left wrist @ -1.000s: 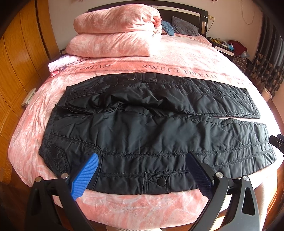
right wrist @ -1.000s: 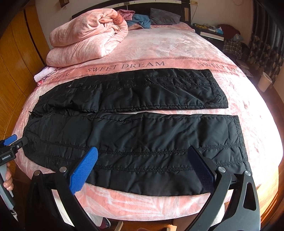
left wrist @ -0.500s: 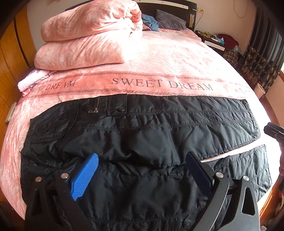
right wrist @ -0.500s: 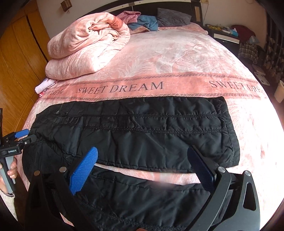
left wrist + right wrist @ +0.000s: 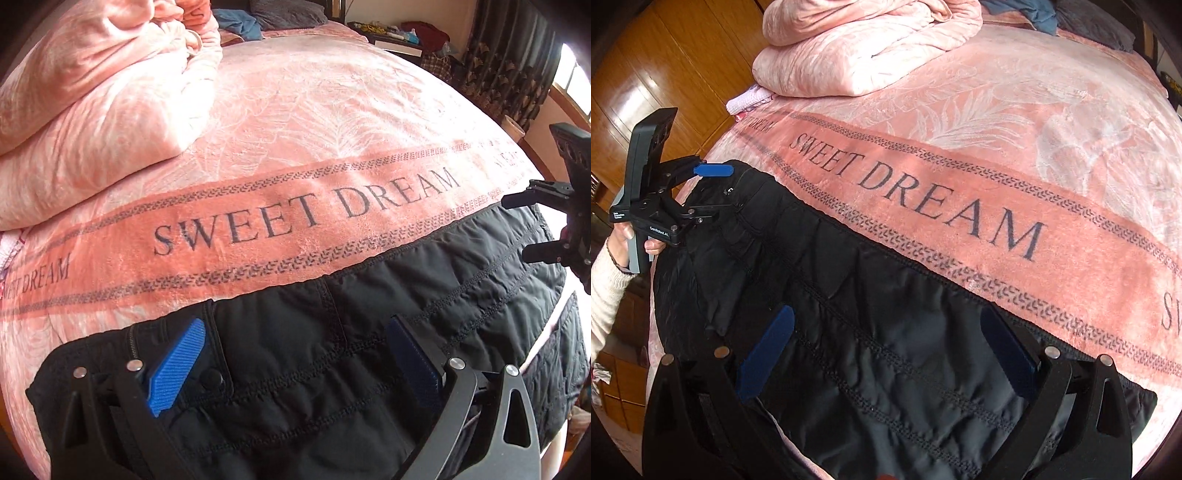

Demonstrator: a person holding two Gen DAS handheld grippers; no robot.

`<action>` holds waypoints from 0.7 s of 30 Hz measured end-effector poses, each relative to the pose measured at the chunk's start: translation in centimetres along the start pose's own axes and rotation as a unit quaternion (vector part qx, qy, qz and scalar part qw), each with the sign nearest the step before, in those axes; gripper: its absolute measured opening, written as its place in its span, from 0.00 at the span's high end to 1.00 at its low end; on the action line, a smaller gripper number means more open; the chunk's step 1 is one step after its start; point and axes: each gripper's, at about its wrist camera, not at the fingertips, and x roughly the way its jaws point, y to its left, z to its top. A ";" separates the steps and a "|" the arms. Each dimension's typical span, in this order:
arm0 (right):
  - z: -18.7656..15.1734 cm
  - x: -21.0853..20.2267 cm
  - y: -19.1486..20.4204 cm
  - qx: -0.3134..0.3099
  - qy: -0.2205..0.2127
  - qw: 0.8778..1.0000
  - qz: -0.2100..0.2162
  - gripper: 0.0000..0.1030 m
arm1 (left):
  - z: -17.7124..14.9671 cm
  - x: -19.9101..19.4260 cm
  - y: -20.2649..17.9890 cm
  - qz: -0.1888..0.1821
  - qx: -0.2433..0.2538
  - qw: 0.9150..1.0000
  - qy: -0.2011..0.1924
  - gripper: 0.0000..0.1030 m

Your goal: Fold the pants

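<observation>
Hovering both wide-open grippers, left gripper (image 5: 295, 363) and right gripper (image 5: 884, 356), I am reaching over black padded pants (image 5: 369, 332) below the bedspread's "SWEET DREAM" band (image 5: 303, 218).

Black quilted pants (image 5: 369, 354) on a pink bedspread (image 5: 332, 110) with pale leaf print and a salmon band lettered SWEET DREAM; blue claw pads (image 5: 177, 365).

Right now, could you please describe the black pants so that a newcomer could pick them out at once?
Start from the pink bedspread with its SWEET DREAM band. Just this side of that band lie the pants, spread across the near edge. They are the only black, quilted, stitched fabric there; the folded duvet behind is pink.
</observation>
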 end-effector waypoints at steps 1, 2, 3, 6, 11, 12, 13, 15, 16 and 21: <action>0.2 0.5 -0.3 -0.002 0.005 1.000 0.002 0.02 | 0.2 0.8 0.0 0.002 0.009 1.000 0.005 0.04; 0.5 1.0 -0.5 -0.007 0.010 1.000 0.003 0.02 | 0.3 1.4 0.1 0.000 0.013 1.000 0.008 0.04; 0.6 1.4 -0.7 -0.012 0.014 1.000 0.003 0.02 | 0.5 2.0 0.3 -0.006 0.015 1.000 0.012 0.04; 1.0 2.6 -1.2 -0.027 0.026 0.999 0.007 0.02 | 0.9 3.4 0.6 -0.016 0.020 1.000 0.015 0.04; 1.8 4.6 -2.0 -0.038 0.048 0.998 0.012 0.02 | 1.8 4.8 1.2 -0.028 0.040 0.999 0.013 0.04; 1.9 5.0 -2.1 -0.040 0.052 0.998 0.016 0.02 | 1.9 5.0 1.2 -0.028 0.045 0.998 0.012 0.04; 2.0 5.4 -2.2 -0.044 0.055 0.997 0.017 0.02 | 2.0 5.3 1.3 -0.029 0.050 0.998 0.013 0.04; 2.0 6.1 -2.3 -0.049 0.062 0.997 0.012 0.02 | 2.1 5.8 1.4 -0.033 0.058 0.998 0.016 0.04; 2.1 6.4 -2.3 -0.053 0.063 0.997 0.009 0.02 | 2.1 6.0 1.5 -0.034 0.062 0.997 0.018 0.04; 2.2 6.7 -2.1 -0.074 0.058 0.995 0.010 0.02 | 2.1 6.9 1.8 -0.049 0.071 0.996 0.025 0.04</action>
